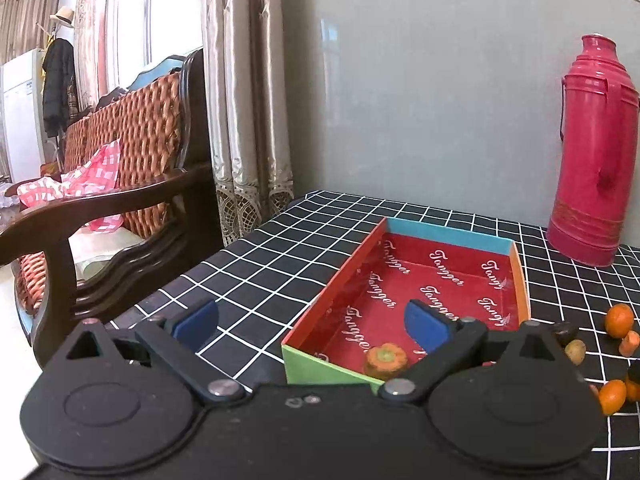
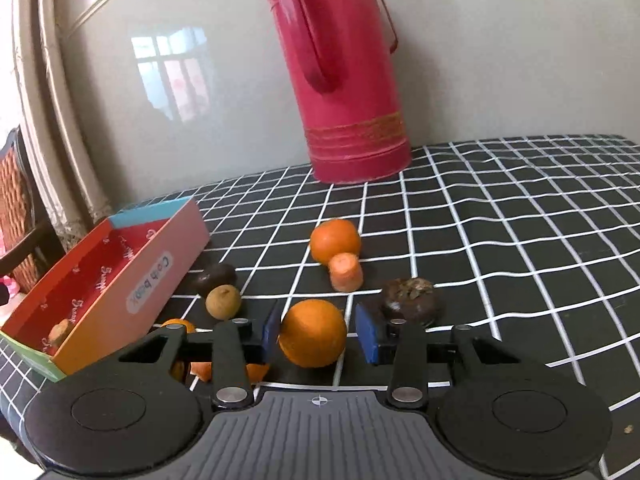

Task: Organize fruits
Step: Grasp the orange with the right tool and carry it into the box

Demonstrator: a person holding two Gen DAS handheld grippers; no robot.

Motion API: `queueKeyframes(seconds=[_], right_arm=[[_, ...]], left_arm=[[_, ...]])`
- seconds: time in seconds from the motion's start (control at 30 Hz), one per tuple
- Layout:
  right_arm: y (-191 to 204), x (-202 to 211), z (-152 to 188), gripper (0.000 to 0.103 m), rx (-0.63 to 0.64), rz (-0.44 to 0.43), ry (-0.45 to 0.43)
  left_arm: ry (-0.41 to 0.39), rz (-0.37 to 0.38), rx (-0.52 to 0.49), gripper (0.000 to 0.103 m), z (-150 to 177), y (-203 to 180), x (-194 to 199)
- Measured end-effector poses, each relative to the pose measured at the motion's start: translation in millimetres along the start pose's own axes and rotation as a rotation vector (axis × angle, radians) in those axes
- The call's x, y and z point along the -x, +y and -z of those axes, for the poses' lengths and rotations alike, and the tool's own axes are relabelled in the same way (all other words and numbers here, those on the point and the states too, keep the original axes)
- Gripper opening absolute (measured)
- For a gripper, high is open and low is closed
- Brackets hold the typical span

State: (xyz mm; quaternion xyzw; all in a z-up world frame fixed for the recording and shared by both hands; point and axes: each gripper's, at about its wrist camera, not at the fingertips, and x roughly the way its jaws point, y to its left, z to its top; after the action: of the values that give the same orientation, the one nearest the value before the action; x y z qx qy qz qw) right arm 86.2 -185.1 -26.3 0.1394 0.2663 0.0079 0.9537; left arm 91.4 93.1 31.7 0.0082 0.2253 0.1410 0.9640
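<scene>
A colourful cardboard box with a red lining stands on the black checked tablecloth; a carrot piece lies in its near corner. My left gripper is open and empty above the box's near left corner. In the right wrist view my right gripper is open around an orange, its left pad touching the fruit and the right pad a little apart. Beyond it lie another orange, a carrot stub, a dark fruit, a brown longan-like fruit and a second dark fruit. The box is to the left.
A tall red thermos stands at the back against the grey wall. More orange pieces lie beside the box under my right gripper. A wooden armchair stands left of the table edge. The tablecloth stretches to the right.
</scene>
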Motion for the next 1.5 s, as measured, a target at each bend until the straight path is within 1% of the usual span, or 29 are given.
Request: queueKeyframes(seconds=[0.1,0.17,0.23,0.27,0.33,0.43,0.5,0.57,0.63,0.7,0.77,0.87,1.0,1.13,1.17,1.2,1.23,1.27,1.3,1.37,1.43,1.5], right_arm=[[0.1,-3.7,0.5,0.041,-0.018,-0.01,0.008],[1.4,-8.4,1.1,0.04,-0.027,-0.036,0.031],[2.6,-7.3,1.4,0.038,-0.029,-0.03,0.024],[3.7,-5.9,0.8,0.038,-0.024,-0.023,0.015],[6.1,1.4,-0.7,0.038,-0.016,-0.007,-0.033],[19.1,12.5,-4.1,0.038,0.054,0.008,-0.109],[30.1,19.5,-4.5,0.038,0.088,-0.026,-0.154],[47.2,25.1,-3.4,0.038,0.136,-0.08,-0.199],[66.7,29.5,-1.3,0.038,0.177,-0.164,-0.226],[85.0,30.2,1.1,0.038,0.211,-0.229,-0.237],[106.1,26.9,4.8,0.039,0.247,-0.285,-0.236],[134.8,18.0,13.5,0.039,0.317,-0.336,-0.211],[163.2,4.0,30.4,0.039,0.421,-0.339,-0.16],[173.2,-8.3,39.3,0.039,0.444,-0.35,-0.121],[173.2,-9.9,39.8,0.045,0.443,-0.354,-0.115],[173.6,-8.5,40.9,0.064,0.438,-0.352,-0.12],[172.7,-6.6,40.8,0.076,0.43,-0.351,-0.134],[170.7,-2.6,40.0,0.092,0.419,-0.347,-0.154],[168.9,2.5,39.3,0.095,0.406,-0.338,-0.185],[163.3,12.3,36.2,0.096,0.394,-0.317,-0.238],[156.1,18.5,32.1,0.098,0.386,-0.264,-0.278],[147.8,21.9,28.3,0.103,0.373,-0.209,-0.302]], left_arm=[[0.003,-0.005,-0.005,0.094,0.5,1.2,-0.6],[0.001,-0.012,-0.004,0.094,0.9,3.2,-0.8],[0.002,-0.022,0.004,0.094,0.4,5.7,-1.2],[0.005,-0.024,0.012,0.094,-0.1,8.0,-1.7],[0.009,-0.038,0.029,0.094,-1.3,12.2,-2.7],[0.011,-0.074,0.057,0.095,-2.6,20.4,-3.9],[0.019,-0.098,0.078,0.095,-3.9,26.2,-6.3],[0.033,-0.122,0.103,0.095,-4.2,33.5,-9.0],[0.047,-0.144,0.123,0.096,-3.8,41.2,-11.2],[0.062,-0.16,0.138,0.096,-3.3,48.7,-13.9],[0.077,-0.171,0.146,0.096,-2.7,55.8,-16.4],[0.083,-0.192,0.152,0.096,-2.1,65.1,-18.3],[0.09,-0.204,0.172,0.096,-2.6,75.5,-18.7],[0.089,-0.206,0.182,0.096,-3.6,81.2,-18.6],[0.089,-0.206,0.18,0.096,-3.6,81.7,-18.8],[0.09,-0.205,0.181,0.096,-3.6,81.8,-18.7],[0.091,-0.204,0.18,0.096,-3.7,81.9,-18.4],[0.091,-0.203,0.181,0.096,-3.7,81.9,-18.1],[0.091,-0.2,0.182,0.096,-4.0,82.5,-18.8],[0.088,-0.196,0.177,0.096,-4.2,80.2,-18.0],[0.082,-0.19,0.165,0.096,-4.2,75.5,-17.0],[0.072,-0.174,0.148,0.096,-4.4,68.6,-15.7]])
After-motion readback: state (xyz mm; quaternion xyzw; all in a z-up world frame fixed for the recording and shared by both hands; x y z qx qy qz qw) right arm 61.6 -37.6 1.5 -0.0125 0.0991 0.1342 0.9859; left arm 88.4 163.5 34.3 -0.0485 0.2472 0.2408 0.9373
